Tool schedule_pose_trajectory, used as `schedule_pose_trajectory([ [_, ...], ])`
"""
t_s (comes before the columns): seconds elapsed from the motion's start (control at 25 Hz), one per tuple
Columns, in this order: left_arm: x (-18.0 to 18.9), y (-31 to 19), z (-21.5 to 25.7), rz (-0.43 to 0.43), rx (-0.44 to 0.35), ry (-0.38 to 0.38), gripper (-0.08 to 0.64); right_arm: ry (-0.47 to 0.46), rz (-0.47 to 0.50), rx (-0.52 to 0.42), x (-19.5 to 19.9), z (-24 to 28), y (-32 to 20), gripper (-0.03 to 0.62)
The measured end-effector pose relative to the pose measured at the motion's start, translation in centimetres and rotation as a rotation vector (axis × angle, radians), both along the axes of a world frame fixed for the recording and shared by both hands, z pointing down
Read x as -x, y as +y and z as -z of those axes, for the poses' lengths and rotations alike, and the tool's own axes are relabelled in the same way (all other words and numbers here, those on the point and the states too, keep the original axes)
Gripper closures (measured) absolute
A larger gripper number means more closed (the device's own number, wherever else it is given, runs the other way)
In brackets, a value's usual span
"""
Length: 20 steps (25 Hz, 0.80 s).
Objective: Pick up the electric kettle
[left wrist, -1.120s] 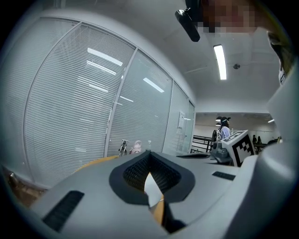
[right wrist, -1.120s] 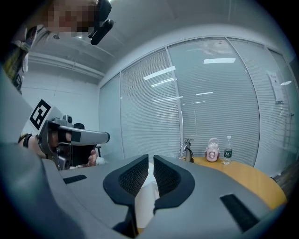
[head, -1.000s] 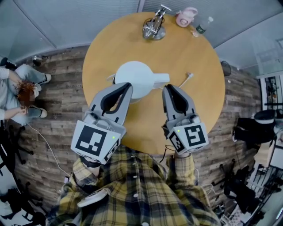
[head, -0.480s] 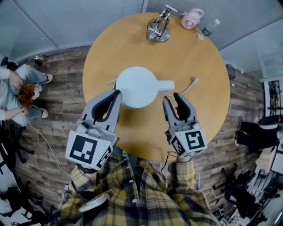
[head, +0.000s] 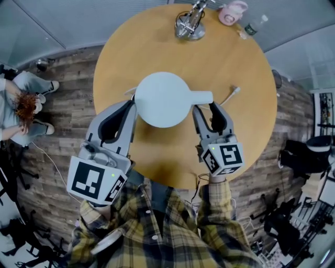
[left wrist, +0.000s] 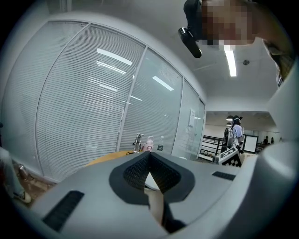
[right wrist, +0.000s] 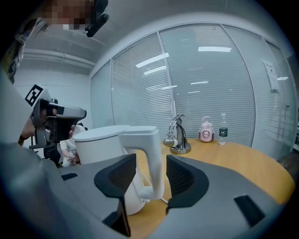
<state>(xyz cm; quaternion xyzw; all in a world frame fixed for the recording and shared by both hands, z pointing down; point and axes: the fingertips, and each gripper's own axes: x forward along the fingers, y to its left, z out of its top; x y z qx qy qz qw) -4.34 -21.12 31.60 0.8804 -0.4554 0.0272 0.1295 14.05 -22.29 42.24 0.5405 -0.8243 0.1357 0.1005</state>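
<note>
Electric kettle handle [right wrist: 150, 158], upright, standing between the spread jaws of the right gripper [head: 205, 110]; jaws just opened wide, pads clear of it on either side. By this reading, only a squeeze across that vertical bar left before the lift. Just beyond, kettle body [head: 162, 99] upright on the round table [head: 157, 157]. Past its far flank, left gripper [head: 128, 107] pressed together and empty, beside the body, farther from the handle than the right one.

The electric kettle [head: 166, 99] stands mid-counter [head: 246, 131], its handle on its right between the right tongs [head: 207, 107], the left tongs [head: 132, 106] just beside its left, while a stand [head: 189, 23], jug [head: 233, 11] and bottle [head: 255, 25] line the far edge.
</note>
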Motion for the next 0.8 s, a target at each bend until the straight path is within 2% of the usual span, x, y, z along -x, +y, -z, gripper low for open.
schedule_pose_trajectory([
  [0.8,1.2,-1.9,-2.1,0.017,0.036,0.021,0.557,0.014,0.0,0.014,1.0,-4.5,-4.6,0.39],
])
